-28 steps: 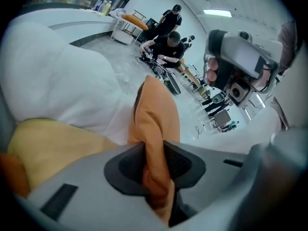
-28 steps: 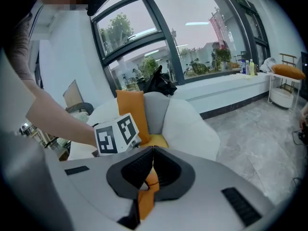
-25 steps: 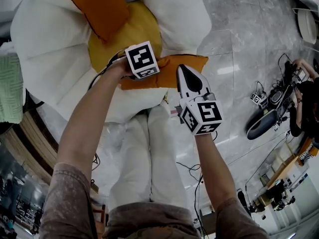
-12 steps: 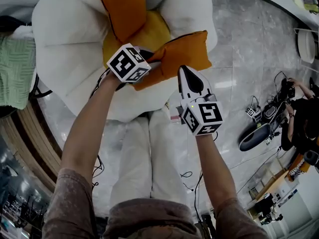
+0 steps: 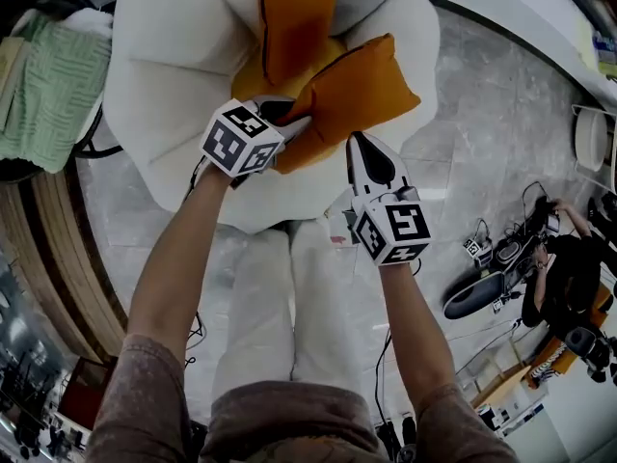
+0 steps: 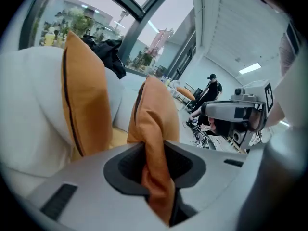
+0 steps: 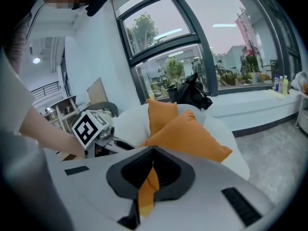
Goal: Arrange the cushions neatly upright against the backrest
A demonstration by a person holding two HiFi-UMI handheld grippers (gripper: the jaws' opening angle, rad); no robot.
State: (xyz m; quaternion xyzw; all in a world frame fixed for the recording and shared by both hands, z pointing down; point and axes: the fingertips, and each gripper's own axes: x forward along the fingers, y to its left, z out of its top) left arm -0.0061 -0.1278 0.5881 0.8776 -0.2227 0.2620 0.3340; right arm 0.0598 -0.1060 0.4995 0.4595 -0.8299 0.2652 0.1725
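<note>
**Two grippers holding an orange cushion at a white chair**

The chair [image 5: 164, 75] is white and thickly padded. It is seen from above, with a yellow seat pad [image 5: 249, 77] at its centre. The rear cushion [image 5: 297, 17], orange, stands upright against the backrest. The held cushion [image 5: 362, 85], also orange, sits tilted just in front of it, above the seat pad and the chair's right side. A green cloth [image 5: 53, 95] lies left of the chair. The left gripper [image 6: 156, 174] has its jaws nearly together, clamped on a bunched fold of the held cushion's edge. The right gripper [image 7: 147, 179] has its jaws pinched on a thin corner of the same cushion.
</note>
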